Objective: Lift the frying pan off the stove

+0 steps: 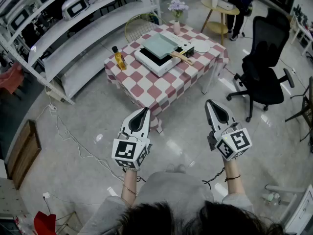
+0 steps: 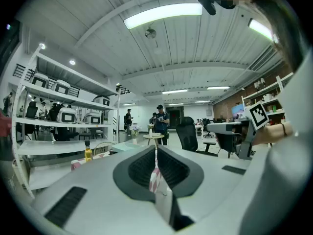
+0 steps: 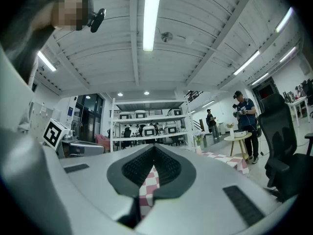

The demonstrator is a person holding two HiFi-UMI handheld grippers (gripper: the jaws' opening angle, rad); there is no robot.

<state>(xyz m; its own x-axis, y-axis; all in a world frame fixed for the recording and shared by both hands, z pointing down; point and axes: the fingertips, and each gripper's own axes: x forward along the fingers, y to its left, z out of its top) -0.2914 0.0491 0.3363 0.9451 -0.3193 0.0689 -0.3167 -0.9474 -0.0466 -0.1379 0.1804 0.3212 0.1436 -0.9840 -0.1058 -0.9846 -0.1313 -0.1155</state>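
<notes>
Standing well back from the checkered table (image 1: 142,89), the left gripper (image 1: 145,110) and right gripper (image 1: 210,103) are both closed on nothing. The frying pan (image 1: 160,45) sits on the stove (image 1: 152,65) at twelve o'clock. Arriving with jaws together (easily done) could knock its handle (image 1: 181,57) sideways.

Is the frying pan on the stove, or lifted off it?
On the stove. The frying pan lies on the stove on the checkered table; the left tool and the right tool are far from it.
</notes>
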